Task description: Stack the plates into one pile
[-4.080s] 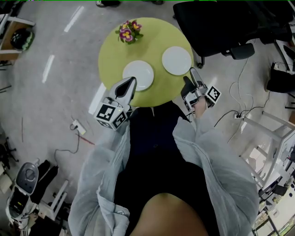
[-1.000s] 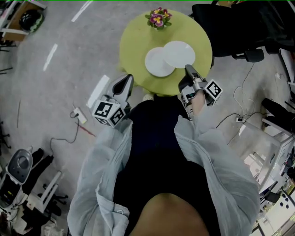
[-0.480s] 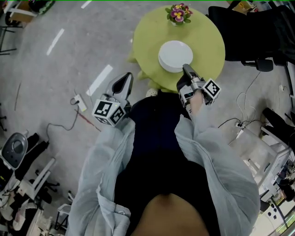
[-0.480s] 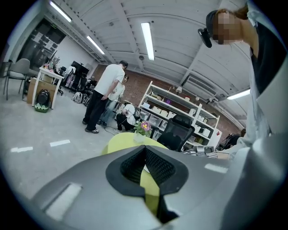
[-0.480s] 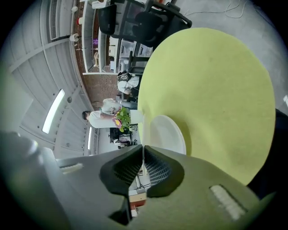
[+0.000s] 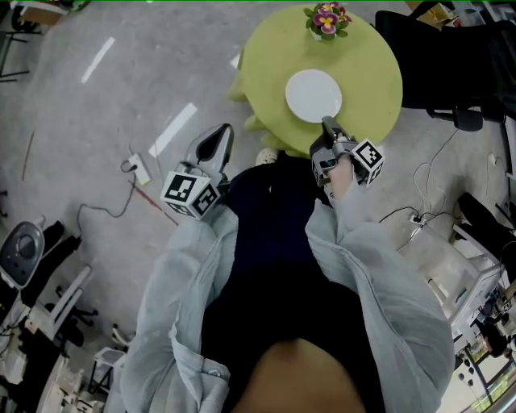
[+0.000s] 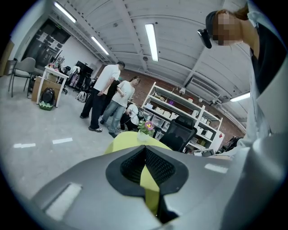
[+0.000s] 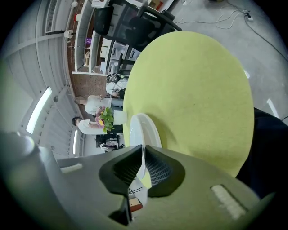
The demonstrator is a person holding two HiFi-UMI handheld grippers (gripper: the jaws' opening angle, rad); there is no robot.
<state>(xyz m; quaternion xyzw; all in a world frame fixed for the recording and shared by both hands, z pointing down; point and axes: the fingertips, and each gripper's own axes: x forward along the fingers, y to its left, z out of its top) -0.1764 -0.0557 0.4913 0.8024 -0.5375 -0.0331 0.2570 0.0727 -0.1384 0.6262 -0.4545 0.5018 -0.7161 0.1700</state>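
Note:
On the round yellow-green table (image 6: 367, 68) I see a single white disc, the plate (image 6: 314, 95), lying flat. Whether another plate lies under it cannot be told in the head view. My right gripper (image 6: 327, 122) is shut on the plate's near rim. In the right gripper view the rim of the plate (image 8: 140, 132) runs between the pressed pads of the right gripper (image 8: 143, 157). My left gripper (image 6: 224, 131) hangs left of the table, over the floor, shut and empty. The left gripper view shows the left gripper (image 7: 145, 152) with its jaws together.
A small pot of pink flowers (image 6: 326, 19) stands at the table's far edge. A black office chair (image 6: 451, 56) is right of the table. Cables (image 6: 133, 173) lie on the grey floor at the left. People stand (image 7: 108, 96) in the background.
A second ago two plates partly overlapped; now only one white disc shows. My right gripper moved down with the plate in it. The left gripper stays off the table's left edge.

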